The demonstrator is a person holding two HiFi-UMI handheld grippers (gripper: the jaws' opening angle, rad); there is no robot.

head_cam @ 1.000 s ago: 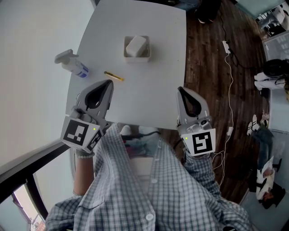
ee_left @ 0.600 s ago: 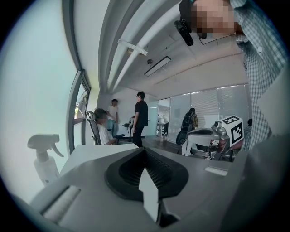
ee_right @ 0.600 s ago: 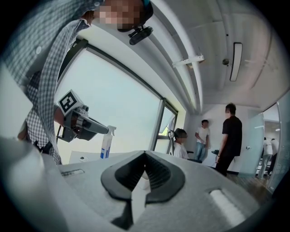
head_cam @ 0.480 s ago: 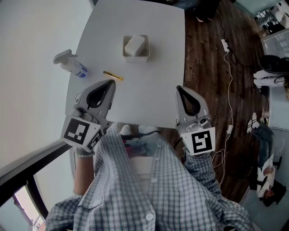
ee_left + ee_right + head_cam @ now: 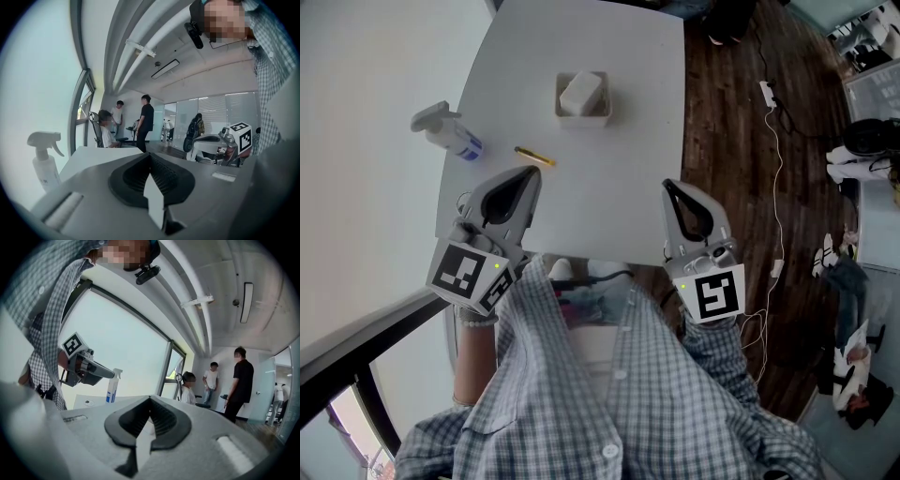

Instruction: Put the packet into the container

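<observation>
Packet (image 5: 536,157), slim and yellow, lay flat on the wide, smooth white tabletop (image 5: 619,178). Next in size, the left gripper (image 5: 529,172) and right gripper (image 5: 668,186) were held over the near edge, jaws closed together and empty. The square white container (image 5: 583,121) already had a pale block (image 5: 583,92) inside. We judged the packet light, thin, a little slippery; best to pinch it across its middle.

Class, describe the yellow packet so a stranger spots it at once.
On the white square table, find the gap between the white spray bottle and the white square container. Slightly nearer the person lies a slim yellow packet, the only yellow thing.
</observation>
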